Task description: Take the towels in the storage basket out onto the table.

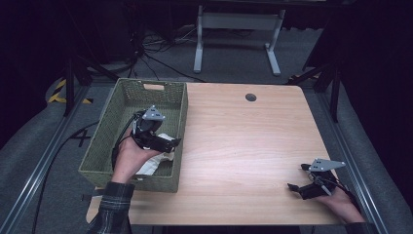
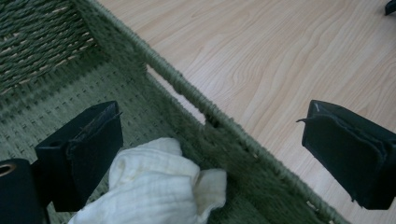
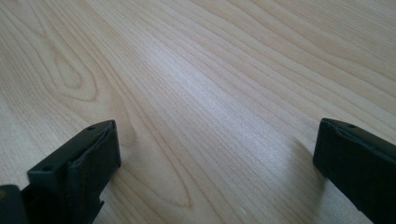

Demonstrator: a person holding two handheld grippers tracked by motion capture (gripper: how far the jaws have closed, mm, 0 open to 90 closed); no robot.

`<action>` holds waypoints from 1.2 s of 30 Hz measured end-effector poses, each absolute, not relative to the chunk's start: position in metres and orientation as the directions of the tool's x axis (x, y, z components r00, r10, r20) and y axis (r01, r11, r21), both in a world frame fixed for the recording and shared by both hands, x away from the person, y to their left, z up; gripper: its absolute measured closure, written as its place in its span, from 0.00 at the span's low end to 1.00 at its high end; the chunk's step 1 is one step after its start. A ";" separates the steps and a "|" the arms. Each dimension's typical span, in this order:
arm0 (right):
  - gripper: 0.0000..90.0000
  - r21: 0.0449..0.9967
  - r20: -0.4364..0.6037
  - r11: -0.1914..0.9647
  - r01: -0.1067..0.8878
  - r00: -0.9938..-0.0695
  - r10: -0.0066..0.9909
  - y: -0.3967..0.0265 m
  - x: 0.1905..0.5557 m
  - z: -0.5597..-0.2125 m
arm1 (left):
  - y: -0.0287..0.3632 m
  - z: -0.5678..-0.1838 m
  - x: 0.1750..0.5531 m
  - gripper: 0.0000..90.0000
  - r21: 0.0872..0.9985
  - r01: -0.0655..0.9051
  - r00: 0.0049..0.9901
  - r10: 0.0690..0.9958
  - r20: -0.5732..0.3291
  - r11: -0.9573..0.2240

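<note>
1. My left gripper (image 1: 168, 142) hung wide open, holding nothing, over the basket (image 1: 110, 120).
2. The white cloth (image 2: 156, 186) lay inside, at seven o'clock between the jaws.
3. My right gripper (image 1: 298, 178) rested open on the worktop (image 1: 234, 141), far off.

One woven basket (image 1: 124, 105), one white cloth (image 1: 155, 163), one wooden table (image 1: 243, 146), two grippers.

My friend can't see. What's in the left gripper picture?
A crumpled white cloth lies in a green woven basket, between the open jaws of the left hand-held gripper. One jaw hangs outside, over the wooden table.
</note>
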State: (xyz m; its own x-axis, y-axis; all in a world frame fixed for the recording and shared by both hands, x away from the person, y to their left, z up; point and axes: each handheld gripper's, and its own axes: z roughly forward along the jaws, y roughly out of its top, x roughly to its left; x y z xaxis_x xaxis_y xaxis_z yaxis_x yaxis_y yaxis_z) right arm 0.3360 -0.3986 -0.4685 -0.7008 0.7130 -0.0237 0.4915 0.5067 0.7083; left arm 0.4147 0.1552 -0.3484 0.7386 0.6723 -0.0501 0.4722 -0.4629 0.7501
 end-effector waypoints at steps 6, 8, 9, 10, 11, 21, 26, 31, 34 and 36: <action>0.01 0.708 -0.024 0.507 0.491 -0.701 0.713 -0.399 0.336 -0.469 | 0.167 -0.355 0.418 0.07 0.741 0.491 0.714 0.698 -0.042 -0.458; 0.01 0.709 -0.024 0.506 0.491 -0.701 0.713 -0.399 0.336 -0.469 | 0.170 -0.358 0.420 0.07 0.733 0.501 0.707 0.707 -0.039 -0.460; 0.01 0.709 -0.024 0.506 0.491 -0.701 0.713 -0.399 0.336 -0.469 | 0.171 -0.360 0.420 0.07 0.731 0.509 0.700 0.713 -0.043 -0.456; 0.01 0.709 -0.024 0.506 0.491 -0.701 0.713 -0.399 0.336 -0.469 | 0.173 -0.361 0.421 0.07 0.728 0.513 0.695 0.718 -0.040 -0.456; 0.01 0.709 -0.024 0.506 0.491 -0.701 0.713 -0.399 0.336 -0.469 | 0.175 -0.363 0.422 0.07 0.722 0.515 0.695 0.718 -0.035 -0.462; 0.01 0.708 -0.024 0.507 0.491 -0.701 0.713 -0.399 0.336 -0.469 | 0.186 -0.380 0.431 0.07 0.685 0.554 0.676 0.736 -0.039 -0.472; 0.01 0.708 -0.024 0.507 0.491 -0.701 0.713 -0.399 0.336 -0.469 | 0.189 -0.390 0.435 0.07 0.661 0.578 0.660 0.751 -0.035 -0.478; 0.01 0.708 -0.024 0.507 0.492 -0.701 0.713 -0.399 0.336 -0.469 | 0.190 -0.400 0.437 0.07 0.640 0.606 0.644 0.763 -0.047 -0.472; 0.01 0.708 -0.024 0.507 0.491 -0.701 0.713 -0.399 0.336 -0.469 | 0.191 -0.403 0.440 0.07 0.635 0.610 0.642 0.766 -0.046 -0.473; 0.01 0.708 -0.024 0.507 0.491 -0.701 0.713 -0.399 0.336 -0.469 | 0.191 -0.405 0.442 0.07 0.631 0.617 0.633 0.773 -0.042 -0.470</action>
